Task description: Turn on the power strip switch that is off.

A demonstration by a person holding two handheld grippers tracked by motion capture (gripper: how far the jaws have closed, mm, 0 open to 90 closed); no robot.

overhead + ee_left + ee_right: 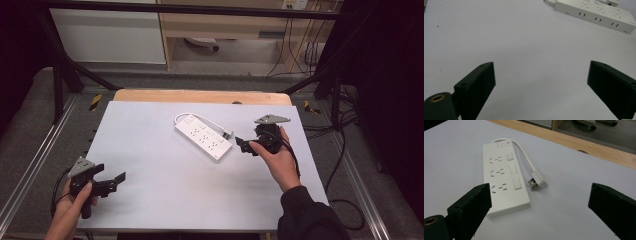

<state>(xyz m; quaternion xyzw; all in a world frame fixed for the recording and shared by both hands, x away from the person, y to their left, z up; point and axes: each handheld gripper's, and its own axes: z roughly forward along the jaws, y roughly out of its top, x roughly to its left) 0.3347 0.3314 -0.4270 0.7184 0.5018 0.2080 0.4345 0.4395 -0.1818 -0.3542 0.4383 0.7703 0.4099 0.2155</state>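
white plastic power strip (203, 137) sits mid-table, a bit right of centre, its cord looped on the far side with the plug (537, 180) lying beside it. right gripper (246, 144) hovers just right of it, jaws wide apart, holding nothing. left gripper (111, 182) is near-left, also wide open and empty. the strip looks rigid, light and kinda slick, so i'd pinch across the narrow width.

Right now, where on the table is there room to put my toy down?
There is bare room across the white tabletop between the left gripper and the white plastic power strip. It is crowded near the right gripper, beside the strip's white plug.
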